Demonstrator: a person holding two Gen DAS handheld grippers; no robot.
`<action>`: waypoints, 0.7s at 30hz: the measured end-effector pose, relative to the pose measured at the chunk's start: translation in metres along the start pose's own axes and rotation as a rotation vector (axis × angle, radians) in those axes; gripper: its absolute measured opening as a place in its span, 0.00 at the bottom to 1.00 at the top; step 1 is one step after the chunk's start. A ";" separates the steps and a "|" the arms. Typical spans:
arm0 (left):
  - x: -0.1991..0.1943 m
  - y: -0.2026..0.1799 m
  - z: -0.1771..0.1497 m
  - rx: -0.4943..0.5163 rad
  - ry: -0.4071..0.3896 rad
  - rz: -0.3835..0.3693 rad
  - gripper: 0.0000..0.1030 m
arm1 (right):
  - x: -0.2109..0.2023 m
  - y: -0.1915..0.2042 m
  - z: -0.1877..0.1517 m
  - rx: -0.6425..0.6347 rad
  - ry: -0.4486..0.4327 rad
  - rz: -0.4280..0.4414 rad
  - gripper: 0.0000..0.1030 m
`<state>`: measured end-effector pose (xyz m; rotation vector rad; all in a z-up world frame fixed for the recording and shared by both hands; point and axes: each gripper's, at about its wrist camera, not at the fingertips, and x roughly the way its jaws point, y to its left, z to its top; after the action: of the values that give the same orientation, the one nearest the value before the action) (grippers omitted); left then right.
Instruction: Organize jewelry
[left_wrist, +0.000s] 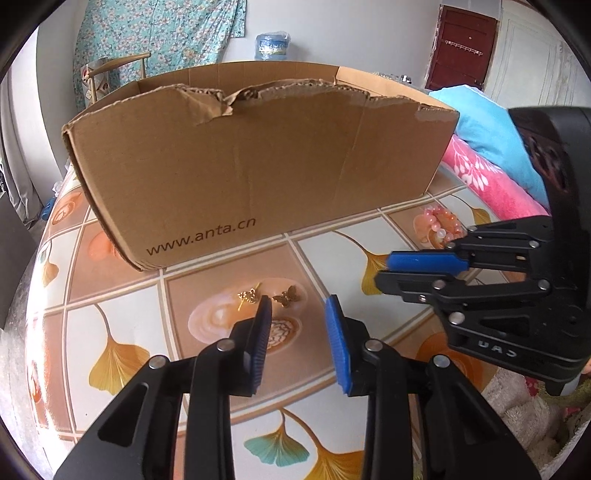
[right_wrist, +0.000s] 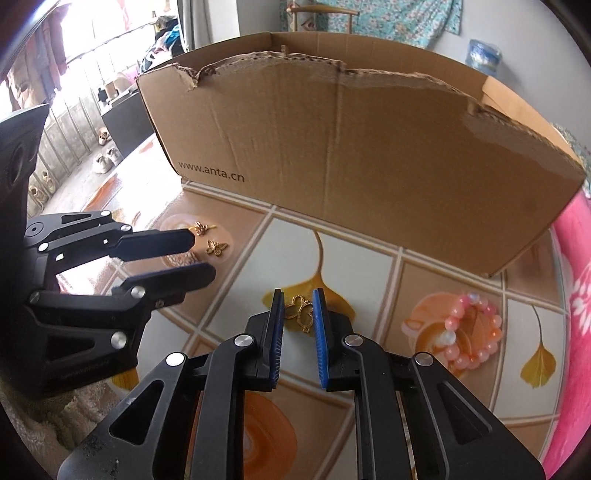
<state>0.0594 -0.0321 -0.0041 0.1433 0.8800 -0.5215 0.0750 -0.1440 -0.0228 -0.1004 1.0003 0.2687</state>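
**Both grippers low over the table, jewelry scattered in front of the box**

Closest in the right wrist view, the right gripper (right_wrist: 298, 299) has its jaws parted a moderate way, and a gold openwork pendant (right_wrist: 302, 312) sits in the gap between the blue pads (right_wrist: 318, 332). Can't honestly tell if the pads are touching it or just framing it, since it looks like it's lying on the tablecloth (right_wrist: 369, 258) with the ginkgo leaf print.

Over in the left wrist view, the left gripper (left_wrist: 298, 306) is spread wider, nothing between its fingers. Just past its tips are two small gold pieces on the cloth: a butterfly charm (left_wrist: 285, 296) and, to its left, a gold flower pin (left_wrist: 248, 296), lying near each other but apart. The left-hand fingertip sits just beside the pin.

Off to the right side of the table there's a pink bead bracelet (right_wrist: 472, 332) lying flat in a loop, well apart from the gold stuff.

Behind all of it stands the big cardboard box (left_wrist: 258, 166), open top, torn front edge, "www.anta.cn" printed on the side. To its right are a pink blanket (left_wrist: 480, 173) and a blue one (left_wrist: 487, 129) on top.
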 end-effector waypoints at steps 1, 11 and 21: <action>0.001 0.000 0.001 0.002 0.003 0.006 0.29 | -0.001 -0.002 -0.002 0.005 -0.002 0.003 0.13; 0.010 -0.002 0.009 0.016 0.015 0.048 0.24 | -0.001 -0.005 -0.006 0.020 -0.019 0.024 0.13; 0.013 -0.008 0.011 0.060 0.028 0.085 0.12 | -0.016 -0.022 -0.012 0.030 -0.033 0.045 0.13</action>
<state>0.0698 -0.0474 -0.0067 0.2423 0.8822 -0.4676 0.0629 -0.1702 -0.0172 -0.0459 0.9746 0.2953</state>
